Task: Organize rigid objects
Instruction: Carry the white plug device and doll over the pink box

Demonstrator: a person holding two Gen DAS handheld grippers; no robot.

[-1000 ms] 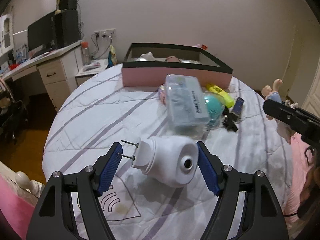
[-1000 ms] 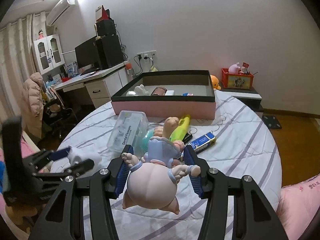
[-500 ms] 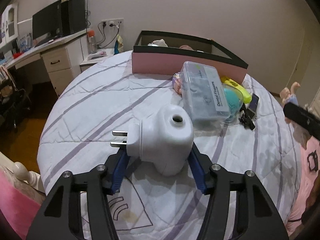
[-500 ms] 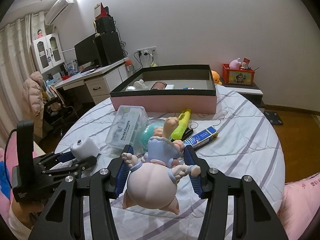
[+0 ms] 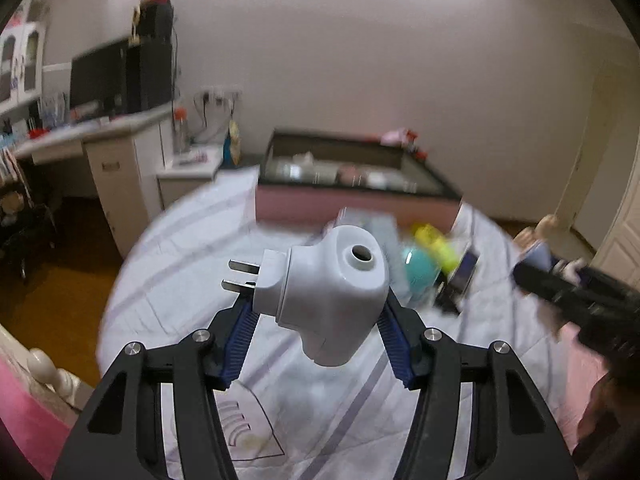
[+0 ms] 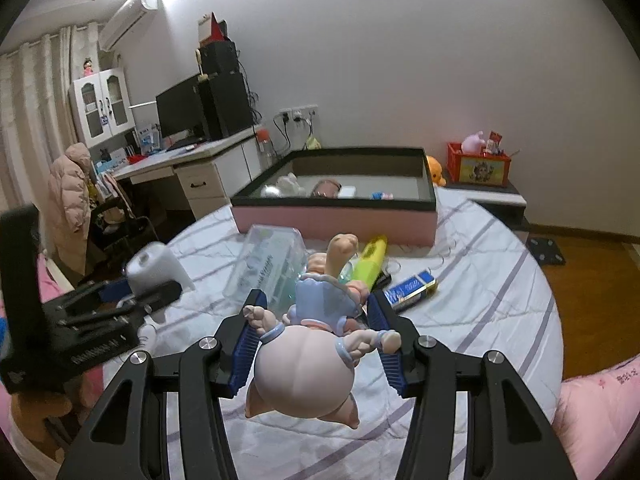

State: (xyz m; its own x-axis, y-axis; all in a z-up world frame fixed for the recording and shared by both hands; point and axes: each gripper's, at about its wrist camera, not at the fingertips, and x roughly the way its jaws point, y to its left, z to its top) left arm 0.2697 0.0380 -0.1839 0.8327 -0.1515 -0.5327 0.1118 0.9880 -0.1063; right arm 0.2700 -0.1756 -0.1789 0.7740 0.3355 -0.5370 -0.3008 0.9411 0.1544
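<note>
The left gripper (image 5: 316,344) was clenched on a white plastic plug-in adapter (image 5: 332,296), its 2 flat metal prongs pointing left, lifted above the round bed with a white, purple-striped quilt (image 5: 172,264). The right gripper (image 6: 320,340) was clamped on a pink baby-doll figurine in a blue dress (image 6: 308,356), also held above that quilt.

Between the grippers and the pink-sided, black-rimmed tray (image 6: 336,218), a loose cluster lay on the quilt: a clear plastic box with a printed label (image 6: 264,266), a teal ball (image 5: 418,270) just beside it, a yellow-green marker (image 6: 370,262), and a blue rectangular pack (image 6: 410,290) to the right. In the left wrist view this cluster was blurred.

The tray sat at the far edge of the bed and held several small items, too small to name. Left of the tray stood a white desk with drawers (image 6: 200,180) carrying a black monitor (image 6: 180,110) and speakers. Right of the tray, a red crate with toys (image 6: 478,164) rested on a low stand, against the plain pale wall.
</note>
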